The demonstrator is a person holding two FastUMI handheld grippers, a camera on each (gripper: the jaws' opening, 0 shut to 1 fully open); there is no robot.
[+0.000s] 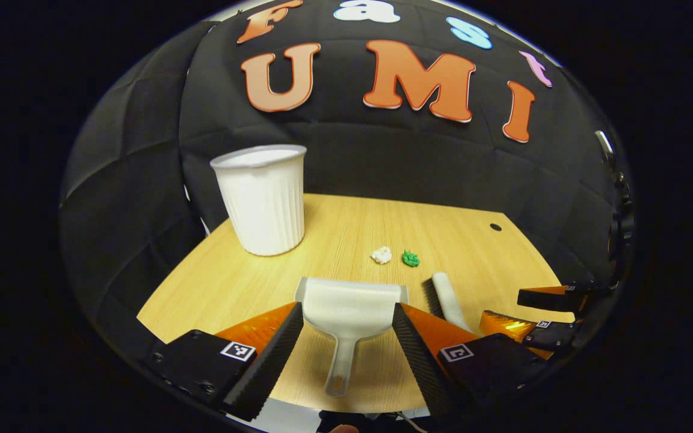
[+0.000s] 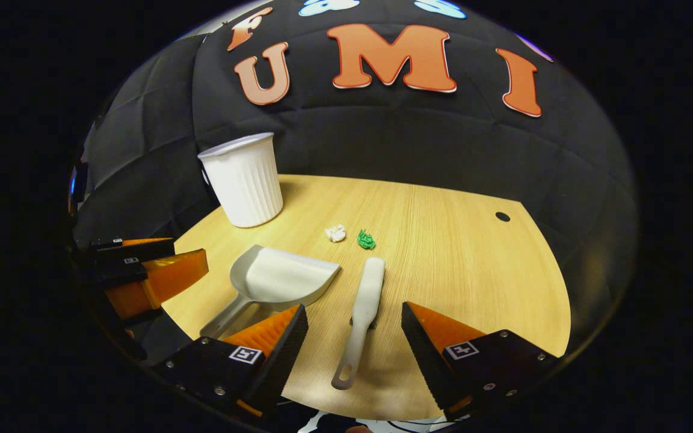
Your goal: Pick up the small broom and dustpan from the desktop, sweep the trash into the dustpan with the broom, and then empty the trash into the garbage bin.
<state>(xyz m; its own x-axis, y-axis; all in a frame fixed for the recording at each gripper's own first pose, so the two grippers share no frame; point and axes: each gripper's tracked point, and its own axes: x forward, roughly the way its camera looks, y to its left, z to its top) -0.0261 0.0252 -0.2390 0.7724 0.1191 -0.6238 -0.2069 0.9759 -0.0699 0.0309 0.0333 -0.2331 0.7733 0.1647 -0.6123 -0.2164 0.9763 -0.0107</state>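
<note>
In the left gripper view, the left gripper (image 1: 348, 337) hangs above the near edge of the wooden desktop (image 1: 214, 288) with its fingers spread wide and nothing between them pressed. The white dustpan (image 1: 349, 310) lies flat in the gap: its handle runs toward the camera midway between the two fingertips, and its scoop sits just past them, mouth facing away. Just outside the right-hand finger lies the small broom (image 1: 447, 297), bristles on its near-left side. Farther right, the right gripper (image 1: 512, 307) comes in over the desk edge, its fingers apart. Beyond the dustpan's mouth lie two bits of trash, a crumpled white scrap (image 1: 382, 255) and, just beside it, a green scrap (image 1: 410, 258). Farther still, beyond the left-hand finger, the white ribbed garbage bin (image 1: 262, 198) stands upright near the back of the desk.

In the right gripper view, the right gripper (image 2: 354, 331) is likewise held wide open over the near desk edge (image 2: 473, 264), gripping nothing. The broom (image 2: 363, 313) lies lengthwise between the fingers, its looped handle end nearest the camera. The dustpan (image 2: 277, 279) lies just past the left-hand fingertip, its handle angled down-left. The left gripper (image 2: 169, 255) shows at the far left, open. Past the broom head lie the white scrap (image 2: 335, 233) and the green scrap (image 2: 366, 239), and beyond them to the left the garbage bin (image 2: 244, 179).
</note>
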